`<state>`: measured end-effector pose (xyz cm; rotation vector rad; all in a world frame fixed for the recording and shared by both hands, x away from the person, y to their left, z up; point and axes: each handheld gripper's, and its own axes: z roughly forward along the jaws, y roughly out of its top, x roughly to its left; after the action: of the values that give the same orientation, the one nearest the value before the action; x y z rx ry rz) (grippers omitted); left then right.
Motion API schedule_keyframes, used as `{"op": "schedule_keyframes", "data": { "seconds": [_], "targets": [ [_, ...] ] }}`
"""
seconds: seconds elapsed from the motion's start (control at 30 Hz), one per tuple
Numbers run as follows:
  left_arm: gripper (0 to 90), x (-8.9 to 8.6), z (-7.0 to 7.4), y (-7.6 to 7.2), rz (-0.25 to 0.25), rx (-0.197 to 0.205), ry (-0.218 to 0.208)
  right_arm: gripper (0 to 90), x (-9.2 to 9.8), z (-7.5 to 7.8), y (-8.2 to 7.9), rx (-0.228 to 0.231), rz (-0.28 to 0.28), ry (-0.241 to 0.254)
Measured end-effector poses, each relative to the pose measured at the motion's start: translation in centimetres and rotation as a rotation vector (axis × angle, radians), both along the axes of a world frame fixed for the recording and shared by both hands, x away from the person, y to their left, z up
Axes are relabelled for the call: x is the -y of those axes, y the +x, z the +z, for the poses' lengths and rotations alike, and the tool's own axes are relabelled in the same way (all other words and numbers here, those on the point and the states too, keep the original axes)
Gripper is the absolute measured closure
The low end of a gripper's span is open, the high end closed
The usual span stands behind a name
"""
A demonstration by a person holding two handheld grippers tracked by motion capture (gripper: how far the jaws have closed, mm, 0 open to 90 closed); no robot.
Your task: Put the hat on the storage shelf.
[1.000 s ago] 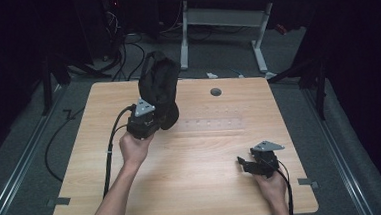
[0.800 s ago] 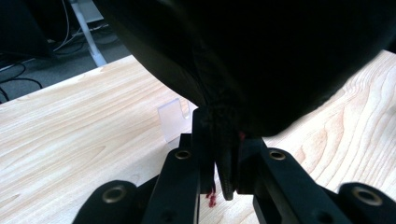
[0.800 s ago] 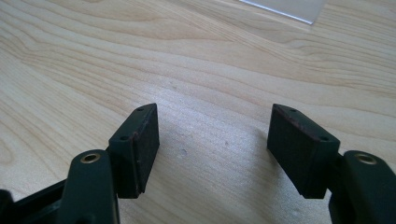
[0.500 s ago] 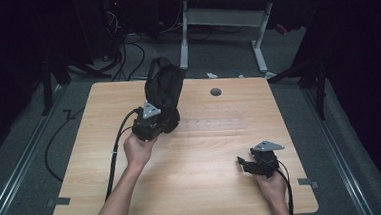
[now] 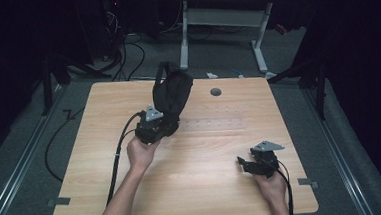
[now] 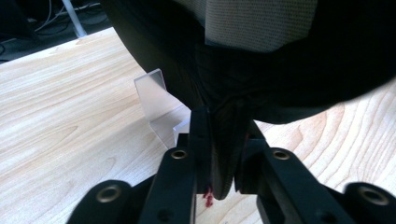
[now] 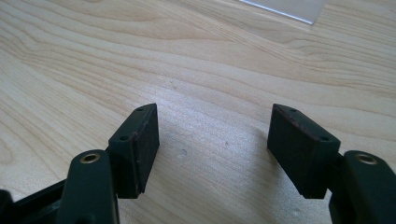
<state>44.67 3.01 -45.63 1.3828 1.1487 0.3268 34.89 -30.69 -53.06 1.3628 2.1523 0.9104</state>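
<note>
A black fabric bag (image 5: 171, 91) with a grey mesh lining (image 6: 261, 23) stands up from the back middle of the wooden table (image 5: 108, 192). My left gripper (image 5: 169, 120) pinches a fold of its lower edge. In the left gripper view the cloth sits squeezed between the two jaws (image 6: 223, 121), which have just been opening a little. A clear plastic stand (image 6: 156, 100) lies on the wood just behind the bag. My right gripper (image 5: 243, 163) rests on the table at the front right, its jaws (image 7: 215, 135) wide apart over bare wood.
A clear strip (image 5: 214, 123) lies flat across the table's middle, and its corner (image 7: 285, 4) shows in the right gripper view. A grey grommet hole (image 5: 215, 92) sits near the back edge. Cables (image 5: 124, 46) and a white-legged desk (image 5: 256, 33) stand beyond.
My left hand has sunk and drifted slightly right, bringing the bag lower toward the table. The right hand has stayed put.
</note>
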Motion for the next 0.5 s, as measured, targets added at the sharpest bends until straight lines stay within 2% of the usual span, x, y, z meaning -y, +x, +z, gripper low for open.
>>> {"op": "schedule_keyframes", "data": {
  "seconds": [0.07, 0.2, 0.27, 0.4, 0.5],
  "targets": [
    [74.6, -0.1, 0.2, -0.1, 0.001, 0.001, -0.009, 34.1, 0.0, 0.0, 0.0, 0.000, 0.000, 0.000],
    [56.3, -0.2, 0.4, -0.4, 0.016, 0.025, -0.022, 34.0, 0.0, 0.0, 0.0, 0.000, 0.001, 0.000],
    [51.3, -0.2, 0.6, -0.5, 0.018, 0.025, -0.028, 34.0, 0.0, 0.0, 0.0, 0.000, 0.001, 0.000],
    [45.1, -0.5, 0.9, -0.7, 0.023, 0.022, -0.026, 34.0, 0.0, 0.0, 0.0, 0.002, 0.002, -0.002],
    [43.6, -0.9, 1.1, -0.9, 0.025, 0.017, -0.042, 34.0, 0.0, 0.0, 0.0, 0.000, 0.001, 0.000]
  ]
}}
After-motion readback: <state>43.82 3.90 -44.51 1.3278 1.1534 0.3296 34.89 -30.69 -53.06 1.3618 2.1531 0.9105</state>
